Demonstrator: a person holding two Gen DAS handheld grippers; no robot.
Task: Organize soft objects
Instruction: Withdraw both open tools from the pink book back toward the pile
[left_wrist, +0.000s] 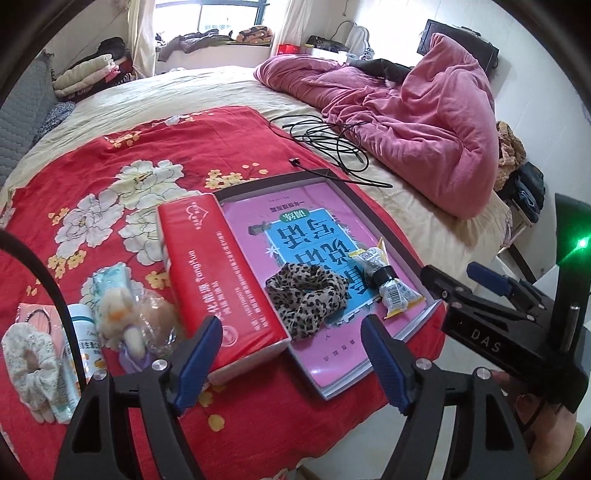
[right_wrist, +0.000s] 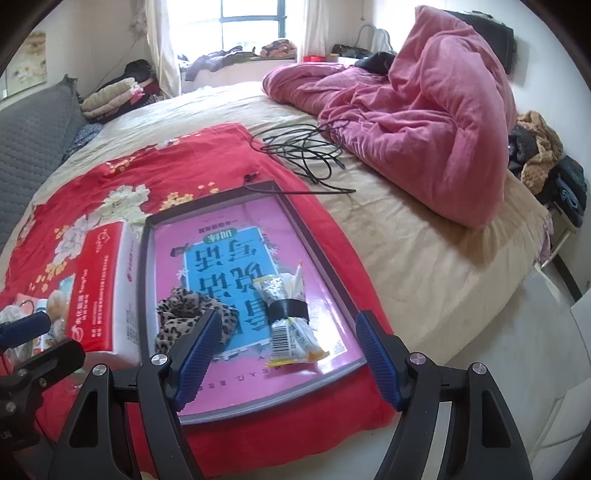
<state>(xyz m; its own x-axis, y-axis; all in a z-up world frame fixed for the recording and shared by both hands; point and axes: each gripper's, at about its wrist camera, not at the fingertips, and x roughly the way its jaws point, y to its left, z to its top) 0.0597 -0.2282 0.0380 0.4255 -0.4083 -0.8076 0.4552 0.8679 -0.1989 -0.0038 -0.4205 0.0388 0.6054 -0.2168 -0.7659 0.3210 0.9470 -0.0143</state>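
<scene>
A leopard-print scrunchie (left_wrist: 308, 299) (right_wrist: 192, 317) lies on a pink book inside a shallow grey tray (left_wrist: 336, 177) (right_wrist: 317, 254). Beside it lie snack packets bound with black tape (left_wrist: 388, 282) (right_wrist: 288, 314). A red tissue pack (left_wrist: 221, 280) (right_wrist: 103, 288) stands left of the tray. Further left lie a white scrunchie (left_wrist: 29, 362), a small plush toy (left_wrist: 118, 317) and a tube (left_wrist: 79, 354). My left gripper (left_wrist: 291, 354) is open and empty, just short of the leopard scrunchie. My right gripper (right_wrist: 288, 354) is open and empty, above the tray's near edge.
Everything sits on a red floral cloth (left_wrist: 110, 177) (right_wrist: 110, 184) over a beige bed. A crumpled pink quilt (left_wrist: 417, 110) (right_wrist: 424, 110) fills the far right. Black cables (left_wrist: 332, 144) (right_wrist: 306, 151) lie coiled behind the tray. Folded clothes (left_wrist: 85, 74) are stacked at the far left.
</scene>
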